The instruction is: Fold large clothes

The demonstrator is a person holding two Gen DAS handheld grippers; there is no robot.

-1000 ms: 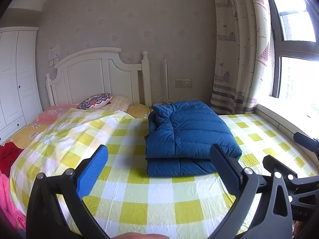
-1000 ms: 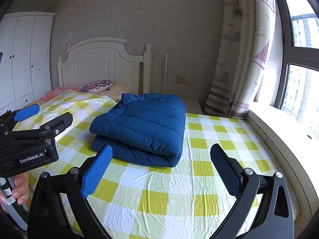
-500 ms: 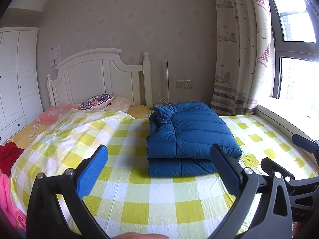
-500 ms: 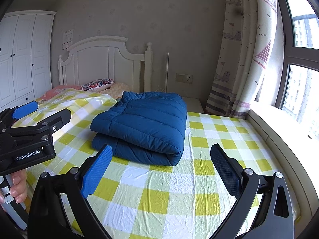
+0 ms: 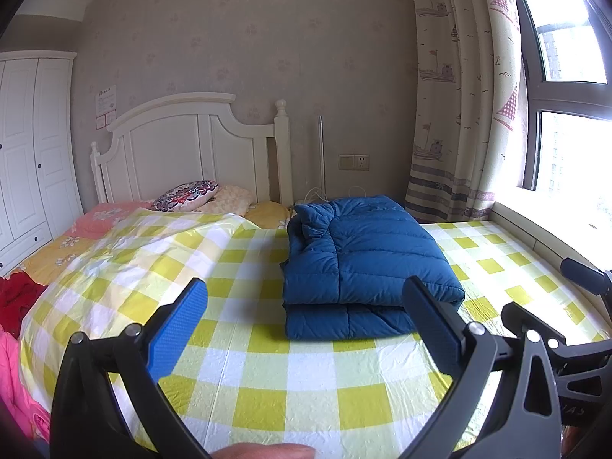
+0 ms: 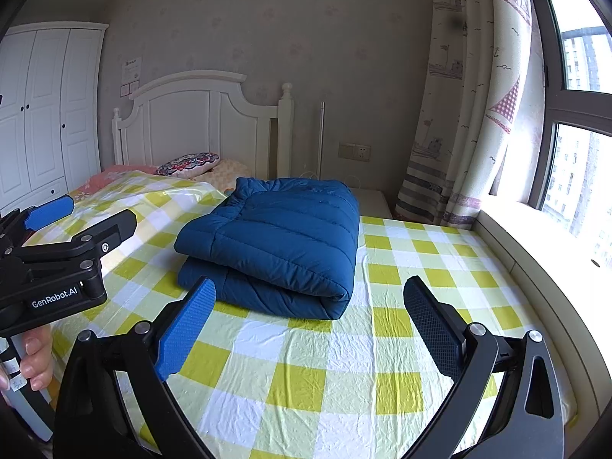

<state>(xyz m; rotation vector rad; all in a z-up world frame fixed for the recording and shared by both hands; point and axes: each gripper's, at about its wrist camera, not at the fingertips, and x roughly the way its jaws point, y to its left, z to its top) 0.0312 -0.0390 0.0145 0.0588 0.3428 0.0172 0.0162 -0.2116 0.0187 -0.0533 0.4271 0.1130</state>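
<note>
1. Left wrist view: your blue jacket (image 5: 363,264) lies on the bed (image 5: 275,378) as a neat doubled stack, so the folding looks finished, or nearly. Your left gripper (image 5: 306,325) hovers short of it, jaws spread wide, holding nothing. A patterned cushion (image 5: 187,195) and red clothes (image 5: 17,302) sit well apart.

2. Right wrist view: the jacket (image 6: 275,241) rests mid-bed; the right gripper (image 6: 306,329) is wide open and empty. Nothing blocks the way; the curtain (image 6: 470,114) hangs beyond.
</note>
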